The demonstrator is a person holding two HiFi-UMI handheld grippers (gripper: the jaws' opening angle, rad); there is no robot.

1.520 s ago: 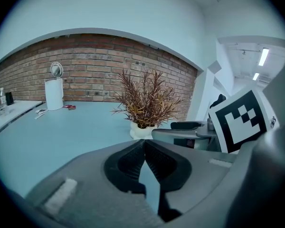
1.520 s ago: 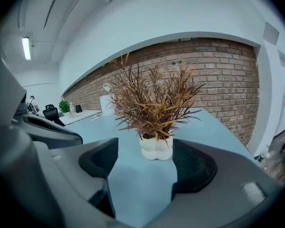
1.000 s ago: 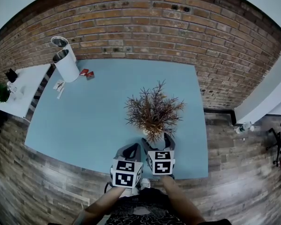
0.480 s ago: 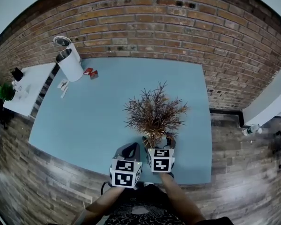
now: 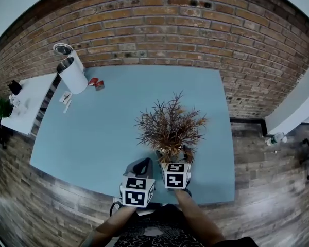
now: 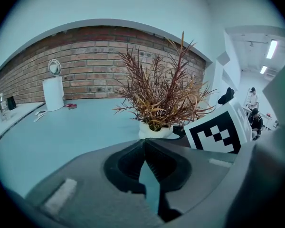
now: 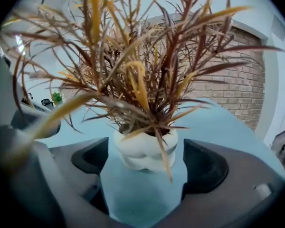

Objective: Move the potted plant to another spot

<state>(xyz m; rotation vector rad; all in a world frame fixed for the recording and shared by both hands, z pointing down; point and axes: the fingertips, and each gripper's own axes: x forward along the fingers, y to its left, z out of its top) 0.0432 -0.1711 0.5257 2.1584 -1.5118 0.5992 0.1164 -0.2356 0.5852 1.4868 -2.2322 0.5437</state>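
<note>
Head view: red-brown spiky potted plant (image 5: 170,129) stands on light-blue tabletop (image 5: 105,120) near its front edge, right gripper (image 5: 174,157) at its base, left gripper (image 5: 142,163) just beside; left gripper view: jaws pressed together, empty; right gripper view: jaws spread wide, just been opening, lumpy white ceramic pot (image 7: 143,151) between them, untouched.

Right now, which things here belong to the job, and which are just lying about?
Job: plant in white pot; right gripper, its jaws have just been opening, pot between them untouched; table.
Lying about: white cylinder; red packets; papers; left gripper, shut, idle.
</note>
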